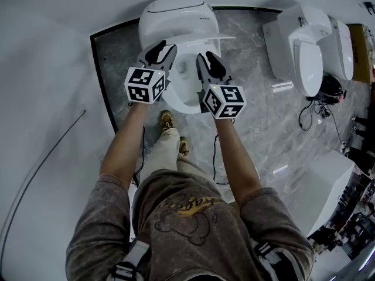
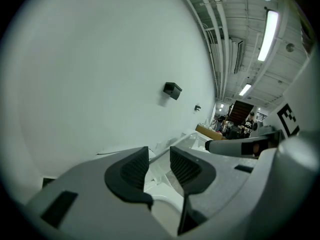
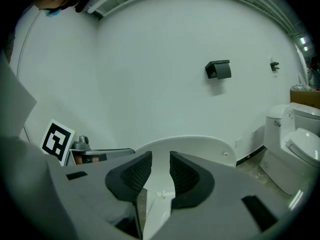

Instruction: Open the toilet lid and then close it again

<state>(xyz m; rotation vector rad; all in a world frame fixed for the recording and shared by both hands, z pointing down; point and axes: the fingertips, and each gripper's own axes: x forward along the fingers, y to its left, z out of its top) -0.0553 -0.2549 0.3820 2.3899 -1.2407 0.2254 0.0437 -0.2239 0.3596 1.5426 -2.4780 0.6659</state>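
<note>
The toilet lid [image 3: 200,151] is white, glossy and rounded. It stands raised behind the open bowl, its inner face towards the right gripper view, with 1 small bumper near its right edge. It belongs to the white toilet [image 1: 186,101] set against the pale wall, on a grey marbled floor panel [image 1: 117,57], directly in front of the person.

The left gripper [image 2: 159,166] is at the toilet's left side, its jaws apart with a narrow gap. A white edge of the toilet shows through the gap, and I cannot tell whether the pads touch it. The right gripper [image 3: 160,171] is at the right side, its jaws likewise apart, with the lid and rim showing beyond them and nothing pinched.

The person's 2 shoes [image 1: 167,120] stand just before the bowl. To the right are 2 more white toilets [image 1: 302,54], well apart from the first, with a black cable [image 1: 309,115] on the floor beside them. 1 black box [image 3: 218,70] is mounted on the wall.
</note>
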